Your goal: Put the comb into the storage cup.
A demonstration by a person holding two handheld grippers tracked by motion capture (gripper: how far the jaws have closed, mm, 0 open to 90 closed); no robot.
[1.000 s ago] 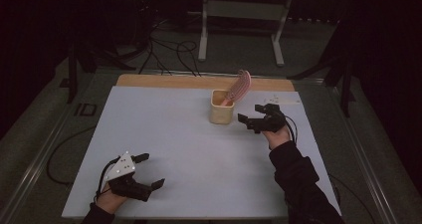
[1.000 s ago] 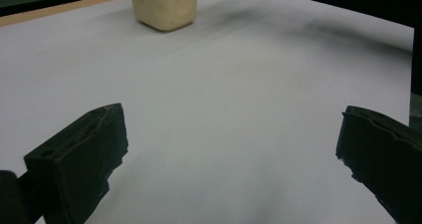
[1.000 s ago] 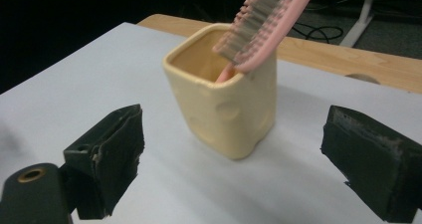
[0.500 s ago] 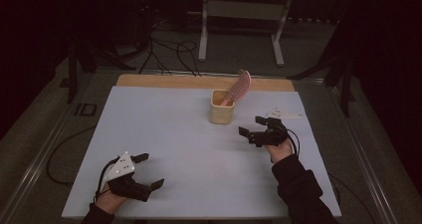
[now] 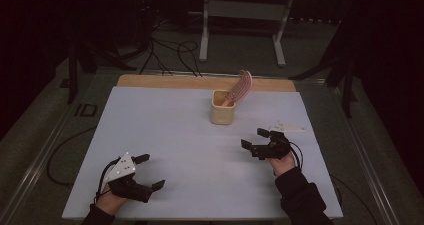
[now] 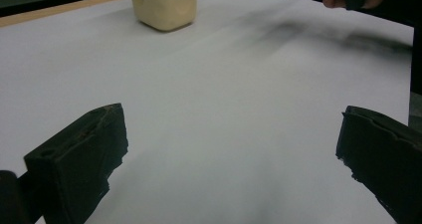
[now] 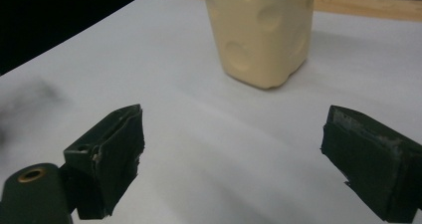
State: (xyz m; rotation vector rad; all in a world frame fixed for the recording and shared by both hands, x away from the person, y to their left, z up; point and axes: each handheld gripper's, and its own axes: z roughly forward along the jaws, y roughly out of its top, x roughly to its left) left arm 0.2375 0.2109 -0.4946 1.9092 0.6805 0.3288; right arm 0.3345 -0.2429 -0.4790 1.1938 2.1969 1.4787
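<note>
Near the upper middle of the high view, a cream-coloured cup [image 5: 222, 113] stands upright on the white table [image 5: 175, 135], with a pink ribbed brush [image 5: 241, 86] leaning out of it toward the upper right. At the lower left of that view the left gripper [image 5: 146, 171] rests on the table, jaws spread wide and holding nothing. Right of centre, the right gripper [image 5: 254, 138] sits just below and to the right of the cup, its jaws likewise spread and empty. Through the right gripper view the dimpled cup [image 7: 261, 32] stands close ahead between the jaws; through the left gripper view it [image 6: 164, 5] stands well apart at the top.
</note>
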